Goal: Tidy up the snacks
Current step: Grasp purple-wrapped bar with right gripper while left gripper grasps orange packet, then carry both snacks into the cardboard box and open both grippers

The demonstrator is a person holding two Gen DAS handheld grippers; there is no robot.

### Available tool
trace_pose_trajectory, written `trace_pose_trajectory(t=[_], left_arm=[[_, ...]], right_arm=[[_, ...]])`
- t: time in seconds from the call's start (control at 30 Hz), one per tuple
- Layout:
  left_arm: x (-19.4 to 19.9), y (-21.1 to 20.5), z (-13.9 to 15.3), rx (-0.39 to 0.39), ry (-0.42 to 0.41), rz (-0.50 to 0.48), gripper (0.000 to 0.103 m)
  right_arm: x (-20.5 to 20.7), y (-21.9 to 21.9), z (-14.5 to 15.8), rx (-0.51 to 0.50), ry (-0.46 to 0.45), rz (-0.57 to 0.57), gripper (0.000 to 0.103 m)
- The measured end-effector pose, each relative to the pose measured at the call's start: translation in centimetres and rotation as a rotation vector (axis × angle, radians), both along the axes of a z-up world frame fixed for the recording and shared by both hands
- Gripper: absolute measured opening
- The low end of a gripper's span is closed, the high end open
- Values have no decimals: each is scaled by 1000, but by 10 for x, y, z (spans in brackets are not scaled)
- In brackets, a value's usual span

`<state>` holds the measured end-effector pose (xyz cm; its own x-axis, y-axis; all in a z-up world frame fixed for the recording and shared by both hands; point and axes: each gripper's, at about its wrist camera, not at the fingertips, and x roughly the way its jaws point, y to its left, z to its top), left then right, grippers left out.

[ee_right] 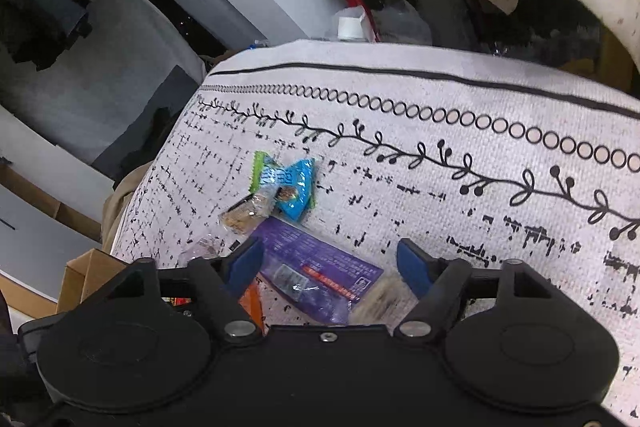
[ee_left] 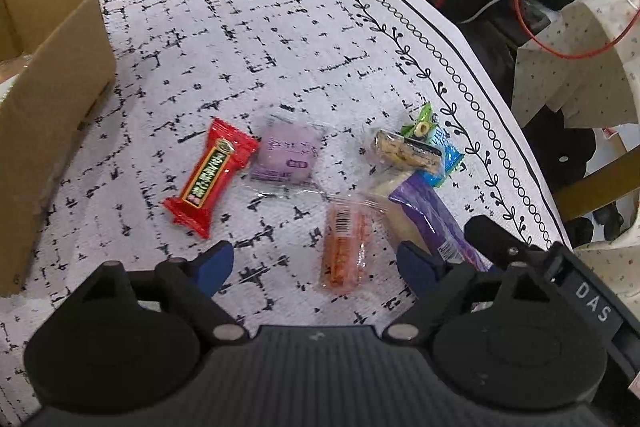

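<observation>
While both sets of jaws stand spread and empty, centre the left gripper [ee_left: 310,267] over the orange snack pack [ee_left: 345,247] between its fingers — right gripper [ee_right: 330,261] straddles the purple wrapper [ee_right: 316,267]; lower squarely before pinching.

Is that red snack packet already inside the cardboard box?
No, the red snack packet lies on the patterned cloth, apart from the cardboard box.

— What colours lie on the white tablecloth [ee_left: 260,27] with black dashes and vine border?
— A red packet [ee_left: 208,179], lilac pouch [ee_left: 286,153] at three o'clock, purple wrapper [ee_right: 320,263], orange snack [ee_left: 346,247].
</observation>
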<state>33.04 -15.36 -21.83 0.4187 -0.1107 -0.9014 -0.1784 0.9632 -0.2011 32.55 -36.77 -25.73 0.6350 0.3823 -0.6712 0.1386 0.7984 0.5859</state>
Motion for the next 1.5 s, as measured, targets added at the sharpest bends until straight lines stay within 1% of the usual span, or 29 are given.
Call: trace_pose_trajectory(t=[0.1,0.17,0.2,0.23,0.27,0.33,0.37,0.43,0.47,0.53,0.6,0.63,0.73,0.83,0.93,1.03,1.17,1.23,1.3,1.37,1.43,1.5], left_arm=[[3,-2,-5,-9,20,3,80],[4,-1,-8,-14,31,6,73],[4,-1,-10,-15,36,9,68],[4,0,-10,-10,39,13,65],[3,1,-11,-9,38,14,64],[2,2,-10,-14,33,13,56],[2,2,-10,-16,31,8,53],[0,1,-9,-22,29,1,42],[-1,2,-9,-28,29,-3,39],[-3,2,-9,-43,30,-9,26],[-4,2,-7,-50,31,-14,20],[-6,3,-6,-49,28,-16,18],[-8,6,-5,-56,29,-16,17],[-10,9,-4,-56,35,-16,17],[-12,13,-2,-36,42,-19,17],[-14,16,0,-25,49,-32,18],[-16,19,5,-39,23,-28,23],[-16,20,7,-53,15,-20,29],[-14,19,6,-58,15,-18,31],[-13,19,4,-64,19,-13,31],[-11,17,1,-61,29,-12,32],[-8,15,-3,-47,40,-10,32]], right_arm=[[1,3,-2,5,18,26,67],[-1,6,0,2,27,49,66],[-3,7,0,6,34,61,65],[-4,8,0,11,39,70,65],[-6,8,0,18,44,78,64],[-10,10,1,19,52,94,63],[-12,11,1,17,54,100,63],[-14,12,2,16,55,108,63],[-14,12,3,13,55,112,63],[-15,14,4,-2,51,119,64],[-14,18,6,-24,43,129,64],[-14,21,7,-33,40,135,64],[-15,27,9,-61,32,159,65],[-17,34,10,-84,44,187,64],[-21,39,12,-81,51,213,61],[-24,44,14,-115,52,216,60],[-23,46,16,-153,42,211,61],[-22,48,15,-175,39,219,61],[-21,51,14,-191,37,229,61],[-20,52,12,-202,34,235,61],[-21,52,11,-210,33,234,59],[-21,49,11,-215,37,219,47]])
